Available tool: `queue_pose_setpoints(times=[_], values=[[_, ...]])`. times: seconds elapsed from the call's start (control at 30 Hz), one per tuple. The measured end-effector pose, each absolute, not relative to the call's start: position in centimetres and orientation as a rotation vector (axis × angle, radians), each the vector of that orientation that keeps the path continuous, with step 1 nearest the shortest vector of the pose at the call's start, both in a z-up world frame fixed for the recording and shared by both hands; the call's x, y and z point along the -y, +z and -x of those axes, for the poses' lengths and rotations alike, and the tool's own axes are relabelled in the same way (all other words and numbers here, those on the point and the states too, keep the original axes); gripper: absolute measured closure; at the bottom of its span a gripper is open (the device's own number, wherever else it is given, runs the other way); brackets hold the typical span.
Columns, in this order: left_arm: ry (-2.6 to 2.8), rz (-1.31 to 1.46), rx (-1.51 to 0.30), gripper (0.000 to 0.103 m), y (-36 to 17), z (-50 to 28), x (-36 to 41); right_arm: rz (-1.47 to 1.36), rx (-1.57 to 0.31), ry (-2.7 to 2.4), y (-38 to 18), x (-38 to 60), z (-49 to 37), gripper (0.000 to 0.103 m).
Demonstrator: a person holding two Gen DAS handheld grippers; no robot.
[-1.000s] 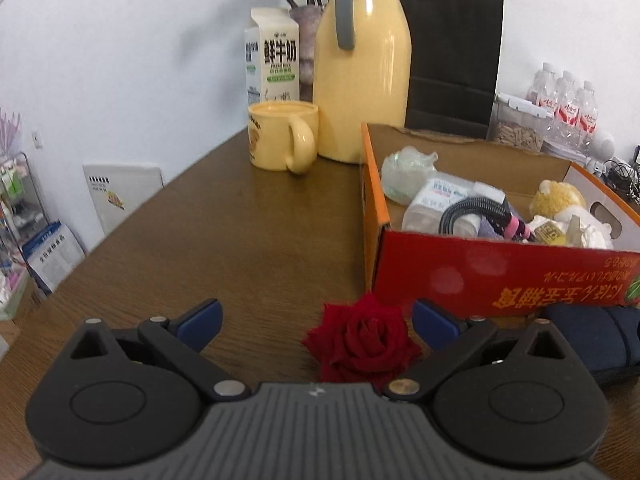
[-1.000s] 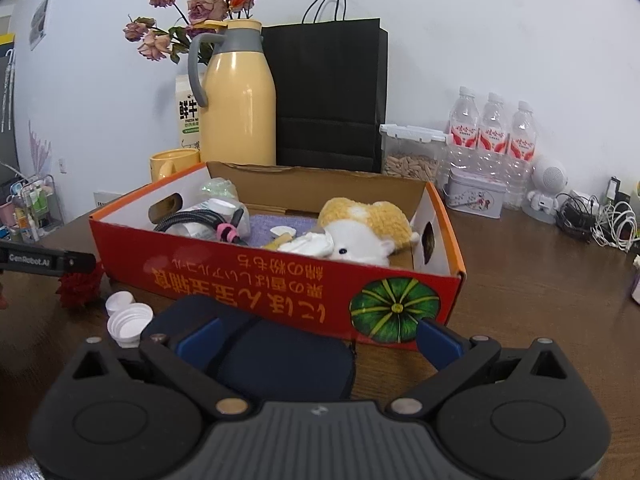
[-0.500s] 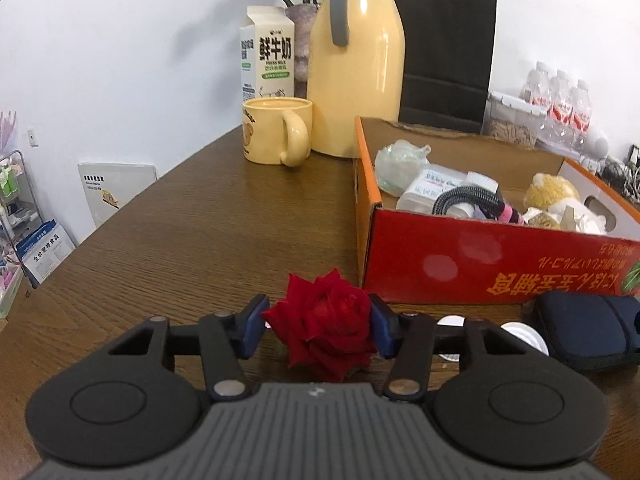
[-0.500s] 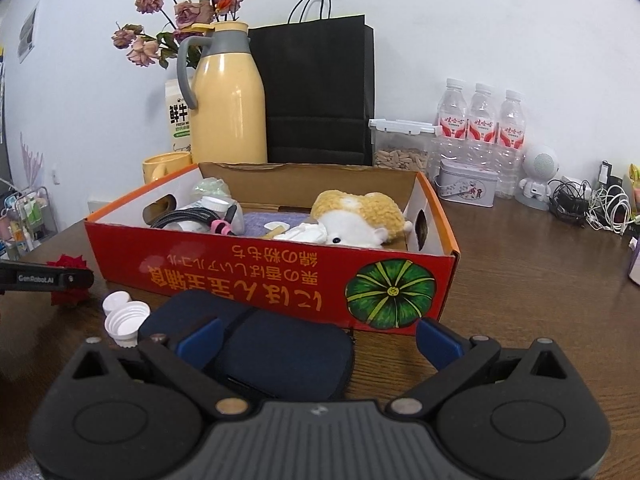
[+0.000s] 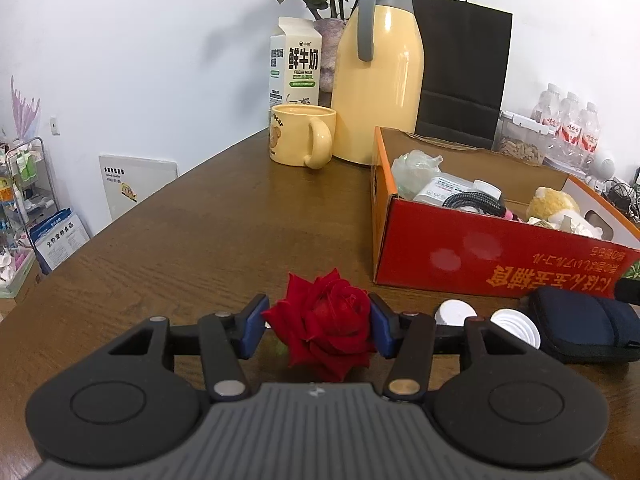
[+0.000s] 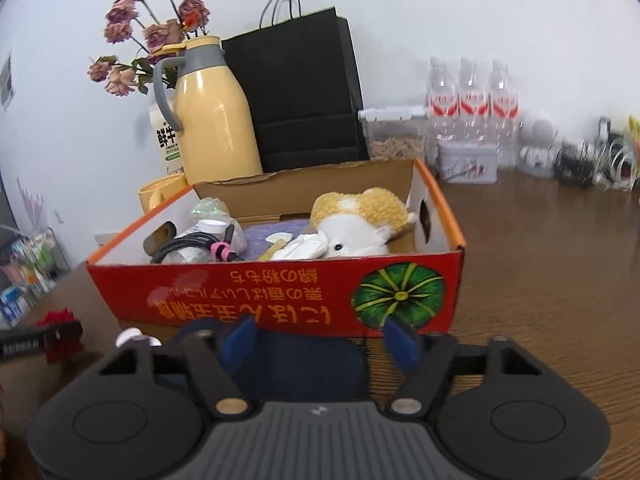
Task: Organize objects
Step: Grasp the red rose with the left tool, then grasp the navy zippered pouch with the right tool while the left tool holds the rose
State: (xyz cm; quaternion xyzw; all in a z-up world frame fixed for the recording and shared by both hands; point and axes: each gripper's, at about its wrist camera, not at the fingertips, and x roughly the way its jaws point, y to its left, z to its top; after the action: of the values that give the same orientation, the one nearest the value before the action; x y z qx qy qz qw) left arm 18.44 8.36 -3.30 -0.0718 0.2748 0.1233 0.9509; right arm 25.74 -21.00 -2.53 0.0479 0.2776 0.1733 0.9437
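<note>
A red rose [image 5: 323, 322] sat pinched between the blue pads [image 5: 253, 326] of the left gripper [image 5: 318, 326], its bloom facing forward above the brown table [image 5: 208, 220]; whether it had left the surface could not be told. The red cardboard box [image 5: 480, 256], already holding a plush toy [image 6: 360, 220] and a coiled cable [image 6: 188, 246], lay ahead and to the rose's right, making the left hand the nearer carrier. The right gripper [image 6: 320, 338] hovered with its jaws apart over a navy pouch [image 6: 304, 360] just in front of the box. Two white caps [image 5: 484, 322] lay between rose and pouch.
</note>
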Motion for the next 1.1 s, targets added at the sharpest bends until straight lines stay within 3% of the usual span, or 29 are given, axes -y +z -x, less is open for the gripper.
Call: queue_pose_setpoints(times=[0.07,0.37,0.93,1.0,1.07,1.1], values=[[0.256,0.159,-0.559,0.049,-3.3,-18.1,-8.6,-0.115,-0.580,0.357,-2.7,20.7,-26.2,0.053],[0.264,0.186,-0.574,0.049,-3.5,-16.8,-9.3,-0.011,-0.600,0.318,-3.2,19.4,-25.8,0.065],[0.244,0.208,-0.566,0.048,-3.4,-15.0,-10.1,0.010,-0.626,0.339,-2.9,20.8,-17.9,0.068],[0.241,0.210,-0.565,0.048,-3.4,-14.9,-10.1,0.009,-0.613,0.359,-2.5,20.9,-17.4,0.058],[0.236,0.213,-0.565,0.048,-3.4,-14.8,-10.2,0.011,-0.592,0.361,-2.1,21.1,-17.2,0.019],[0.234,0.215,-0.565,0.048,-3.4,-14.8,-10.3,0.025,-0.583,0.364,-2.0,21.1,-17.1,0.014]])
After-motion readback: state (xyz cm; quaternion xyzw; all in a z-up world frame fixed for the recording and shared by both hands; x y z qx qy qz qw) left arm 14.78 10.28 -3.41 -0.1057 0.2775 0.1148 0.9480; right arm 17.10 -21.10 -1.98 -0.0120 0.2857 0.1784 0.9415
